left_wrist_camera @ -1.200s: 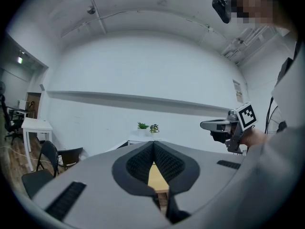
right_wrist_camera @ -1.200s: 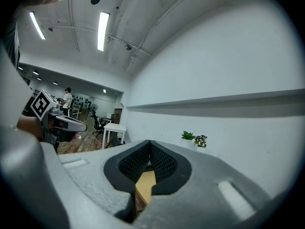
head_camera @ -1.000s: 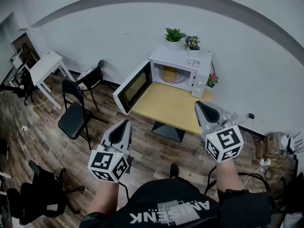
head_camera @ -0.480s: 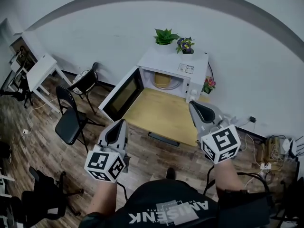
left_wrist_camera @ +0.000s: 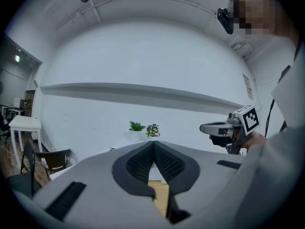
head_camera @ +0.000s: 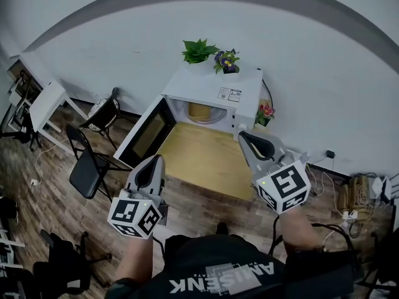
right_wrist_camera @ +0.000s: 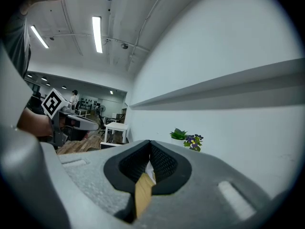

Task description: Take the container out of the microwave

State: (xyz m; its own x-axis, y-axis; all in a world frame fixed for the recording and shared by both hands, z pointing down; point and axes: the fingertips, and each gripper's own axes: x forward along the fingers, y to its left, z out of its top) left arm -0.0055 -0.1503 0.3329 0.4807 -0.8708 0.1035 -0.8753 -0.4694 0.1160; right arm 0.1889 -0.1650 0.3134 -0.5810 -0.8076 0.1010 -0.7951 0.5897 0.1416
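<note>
Container [head_camera: 198, 109] inside microwave [head_camera: 212, 83] w/ door [head_camera: 146, 137] swung open.

Black shirt [head_camera: 206, 260], white lettering [head_camera: 221, 281] across front.

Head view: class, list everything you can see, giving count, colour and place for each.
microwave: one, white, far end of the table, door open
container: one, yellowish, inside the microwave
table: one, light wood, centre
green plant: one, on the microwave
purple flowers: one pot, beside the green plant
pink flowers: one pot, right of the microwave
chairs: two, black, left of the table
side table: one, white, far left
cables: several, floor, right
left gripper: grey, shut, empty
right gripper: grey, shut, empty
</note>
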